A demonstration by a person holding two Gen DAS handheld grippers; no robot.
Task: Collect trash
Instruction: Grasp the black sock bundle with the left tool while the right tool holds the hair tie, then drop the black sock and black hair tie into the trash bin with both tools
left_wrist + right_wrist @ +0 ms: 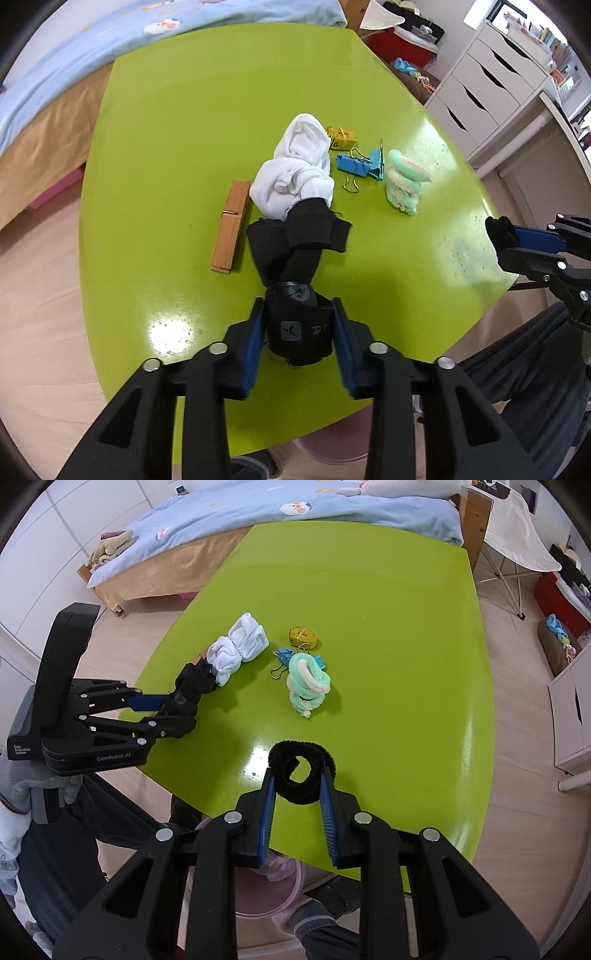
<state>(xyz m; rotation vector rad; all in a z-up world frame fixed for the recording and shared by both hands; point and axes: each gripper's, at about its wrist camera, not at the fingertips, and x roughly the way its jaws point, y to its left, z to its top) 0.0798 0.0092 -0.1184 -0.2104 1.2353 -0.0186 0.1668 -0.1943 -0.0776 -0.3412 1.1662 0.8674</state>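
My left gripper [297, 306] is shut on a rolled black sock [295, 258] at the near edge of the green table [184, 147]. The sock's far end touches a rolled white sock [295, 170]. My right gripper [297, 771] is shut on a black fuzzy hair tie [301, 771], held just above the table's near edge. In the right wrist view the left gripper [177, 710] and black sock [192, 690] are at the left. A pink bin [266, 893] shows under the table edge below the right gripper.
On the table lie a wooden clothespin [231, 225], a yellow tape measure [341, 138], blue binder clips [360, 164] and a stack of mint and cream hair ties [404, 181]. A bed [258, 513] stands beyond the table, white drawers [480, 85] to the right.
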